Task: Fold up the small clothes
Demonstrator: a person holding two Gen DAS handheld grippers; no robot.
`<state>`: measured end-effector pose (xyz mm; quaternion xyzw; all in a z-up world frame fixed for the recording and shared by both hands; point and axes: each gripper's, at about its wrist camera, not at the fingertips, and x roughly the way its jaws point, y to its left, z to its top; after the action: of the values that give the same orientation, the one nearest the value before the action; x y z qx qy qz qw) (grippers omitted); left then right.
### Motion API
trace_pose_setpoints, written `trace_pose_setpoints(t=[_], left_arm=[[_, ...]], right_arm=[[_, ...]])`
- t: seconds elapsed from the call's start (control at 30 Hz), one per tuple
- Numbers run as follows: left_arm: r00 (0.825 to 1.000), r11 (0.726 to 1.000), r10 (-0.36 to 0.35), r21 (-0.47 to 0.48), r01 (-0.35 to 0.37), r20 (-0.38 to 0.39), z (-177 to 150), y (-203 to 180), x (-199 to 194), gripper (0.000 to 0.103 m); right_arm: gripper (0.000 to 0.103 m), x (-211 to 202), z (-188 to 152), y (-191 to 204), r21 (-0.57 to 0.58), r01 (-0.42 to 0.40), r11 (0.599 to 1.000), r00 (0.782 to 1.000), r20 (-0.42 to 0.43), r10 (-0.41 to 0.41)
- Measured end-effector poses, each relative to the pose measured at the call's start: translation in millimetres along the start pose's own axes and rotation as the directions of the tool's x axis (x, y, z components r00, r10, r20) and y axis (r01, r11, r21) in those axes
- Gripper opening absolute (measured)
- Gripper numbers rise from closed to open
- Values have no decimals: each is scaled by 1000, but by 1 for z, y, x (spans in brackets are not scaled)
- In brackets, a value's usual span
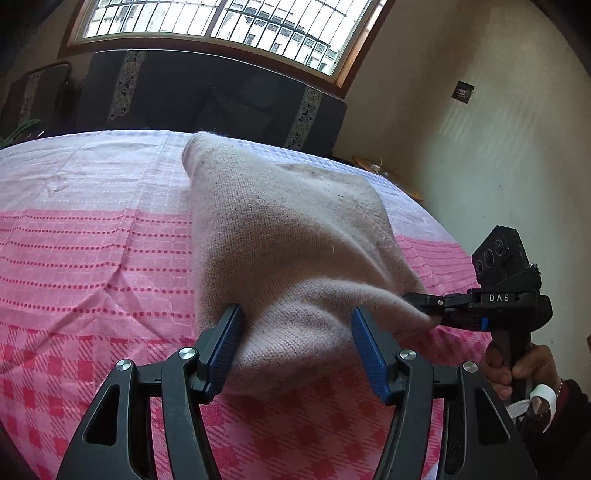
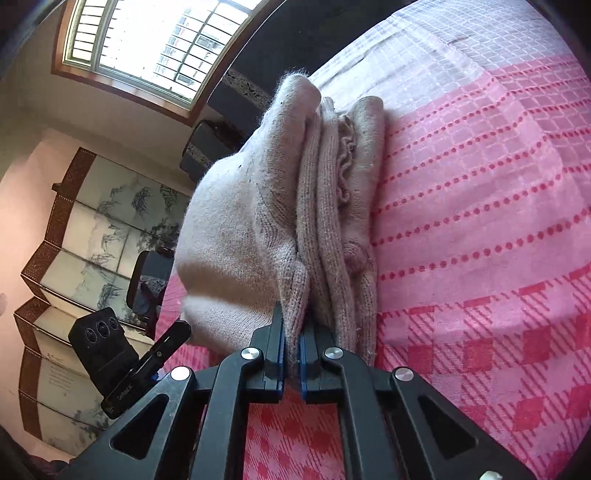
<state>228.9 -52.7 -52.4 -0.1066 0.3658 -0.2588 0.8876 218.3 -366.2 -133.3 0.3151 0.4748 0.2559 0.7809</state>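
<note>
A pale pink knitted garment [image 1: 288, 236] lies folded in several layers on a pink checked bedspread [image 1: 92, 240]. My left gripper [image 1: 295, 332] is open, its blue pads on either side of the garment's near edge, not clamping it. My right gripper [image 2: 291, 347] is shut on the garment's top layer [image 2: 258, 221] at its corner and holds that layer lifted off the lower folds. The right gripper also shows in the left wrist view [image 1: 424, 306], at the garment's right corner. The left gripper's body shows at lower left in the right wrist view [image 2: 122, 369].
A dark headboard [image 1: 207, 99] and a barred window [image 1: 221, 22] are beyond the bed. A painted folding screen [image 2: 92, 240] stands at one side. A round wooden object [image 1: 388, 177] lies by the wall past the bed's right edge.
</note>
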Motion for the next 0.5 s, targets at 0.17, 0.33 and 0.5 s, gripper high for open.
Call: trace_pose_setpoints(t=[0.17, 0.33, 0.5], left_arm=[[997, 998, -61, -8, 62, 52, 4, -4, -17, 61], [996, 996, -94, -4, 94, -3, 2, -1, -2, 61], [992, 992, -125, 9, 126, -21, -2, -4, -2, 62]], right_arm=[[14, -10, 8, 10, -34, -73, 997, 997, 19, 74], [48, -5, 27, 10, 6, -151, 989, 988, 15, 151], [54, 16, 57, 23, -14, -156, 988, 988, 4, 156]])
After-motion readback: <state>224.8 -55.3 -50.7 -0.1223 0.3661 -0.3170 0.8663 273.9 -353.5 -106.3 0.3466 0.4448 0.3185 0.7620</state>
